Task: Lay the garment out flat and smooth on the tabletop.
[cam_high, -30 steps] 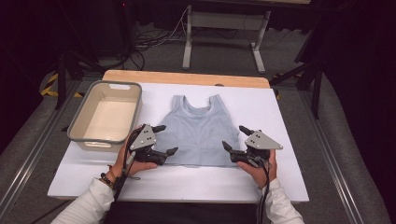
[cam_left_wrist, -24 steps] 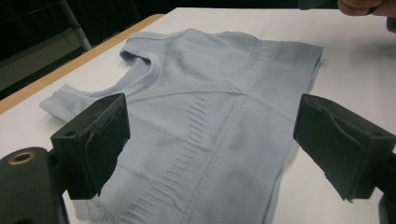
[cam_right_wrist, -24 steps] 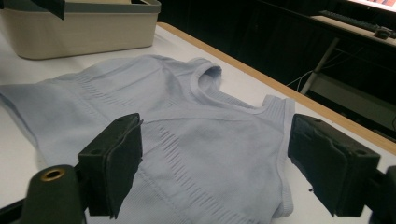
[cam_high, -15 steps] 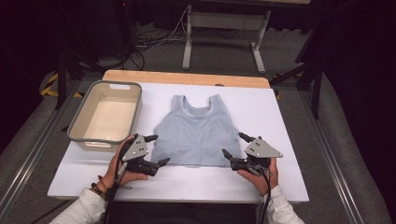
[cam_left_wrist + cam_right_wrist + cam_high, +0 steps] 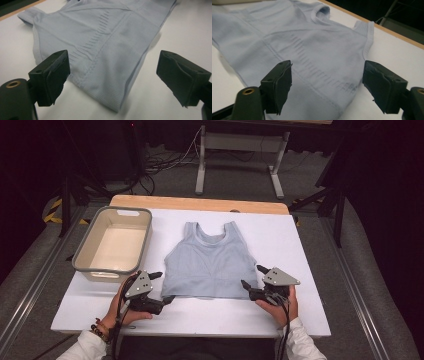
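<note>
We see a light blue top (image 5: 210, 262) lying flat on the white table (image 5: 310, 245), near the middle, with its straps away from the person and its hem toward the person. The left gripper (image 5: 159, 287) is at the left hem corner, and in the left gripper view its 2 jaws stand wide, one over the cloth and one over the bare table, with the corner of the top (image 5: 110, 65) between them but not pressed. The right gripper (image 5: 252, 277) is at the right hem corner. Its jaws have just been closing a little, but they are wide too, and the top (image 5: 312, 57) lies between them, not gripped. A beige bin (image 5: 114, 245) stands on the table left of the top, apart from it.
</note>
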### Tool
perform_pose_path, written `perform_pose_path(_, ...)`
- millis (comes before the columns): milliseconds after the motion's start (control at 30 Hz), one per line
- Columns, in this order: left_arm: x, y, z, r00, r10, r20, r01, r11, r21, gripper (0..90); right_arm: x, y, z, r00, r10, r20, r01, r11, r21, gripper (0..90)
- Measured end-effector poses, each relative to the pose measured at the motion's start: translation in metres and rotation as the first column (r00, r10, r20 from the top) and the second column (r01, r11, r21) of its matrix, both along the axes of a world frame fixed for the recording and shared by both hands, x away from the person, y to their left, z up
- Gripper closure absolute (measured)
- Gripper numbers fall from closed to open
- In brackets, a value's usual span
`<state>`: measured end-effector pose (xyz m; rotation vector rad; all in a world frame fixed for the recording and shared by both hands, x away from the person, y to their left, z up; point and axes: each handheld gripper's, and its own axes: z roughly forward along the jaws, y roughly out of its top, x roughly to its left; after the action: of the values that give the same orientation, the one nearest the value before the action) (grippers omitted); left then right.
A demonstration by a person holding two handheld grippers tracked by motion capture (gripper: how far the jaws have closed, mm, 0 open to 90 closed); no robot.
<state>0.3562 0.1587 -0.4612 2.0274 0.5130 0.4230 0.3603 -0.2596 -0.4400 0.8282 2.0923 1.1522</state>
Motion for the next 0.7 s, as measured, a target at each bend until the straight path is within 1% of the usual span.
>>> perform_pose_path(33, 0.000, 0.001, 0.000, 1.0000, 0.003, -0.001, -0.003, 1.0000, 0.003, 12.6, 0.001, -0.001, -0.001, 1.0000, -0.008, -0.005, 0.008, 1.000, -0.003, 24.9)
perform_pose_path(133, 0.002, 0.003, 0.000, 0.9999, 0.004, -0.009, -0.004, 1.0000, -0.002, 12.5, 0.004, -0.004, -0.002, 0.9998, -0.013, -0.015, 0.013, 1.000, 0.019, 25.3)
perform_pose_path(267, 0.004, 0.002, -0.002, 0.9997, -0.001, -0.023, 0.001, 1.0000, 0.006, 12.5, 0.004, -0.001, -0.001, 0.9998, -0.012, -0.015, 0.012, 1.000, 0.014, 25.1)
perform_pose_path(333, 0.004, 0.001, -0.003, 0.9997, -0.003, -0.026, 0.004, 0.9999, 0.014, 12.4, 0.003, 0.002, 0.000, 1.0000, -0.001, -0.008, 0.001, 1.000, 0.006, 25.3)
perform_pose_path(400, 0.004, 0.001, -0.003, 0.9996, -0.008, -0.028, 0.009, 0.9999, 0.011, 12.3, 0.002, 0.005, 0.001, 1.0000, 0.008, 0.002, -0.008, 1.000, -0.003, 25.3)
perform_pose_path(433, 0.004, 0.001, -0.003, 0.9996, -0.009, -0.027, 0.010, 0.9999, 0.008, 12.1, 0.002, 0.006, 0.001, 0.9999, 0.013, 0.000, -0.013, 1.000, 0.001, 25.3)
perform_pose_path(500, 0.004, 0.000, -0.003, 0.9996, -0.008, -0.027, 0.008, 0.9998, 0.015, 11.9, 0.001, 0.007, 0.001, 0.9998, 0.018, 0.006, -0.017, 1.000, -0.003, 25.0)
perform_pose_path(567, 0.004, 0.001, -0.004, 0.9993, -0.012, -0.035, 0.012, 0.9999, 0.009, 11.7, 0.001, 0.009, 0.001, 0.9997, 0.024, 0.004, -0.024, 1.000, -0.004, 24.8)
perform_pose_path(700, 0.005, -0.001, -0.005, 0.9989, -0.017, -0.043, 0.018, 0.9996, 0.022, 11.5, 0.000, 0.011, 0.002, 0.9994, 0.032, 0.012, -0.031, 1.000, -0.003, 24.0)
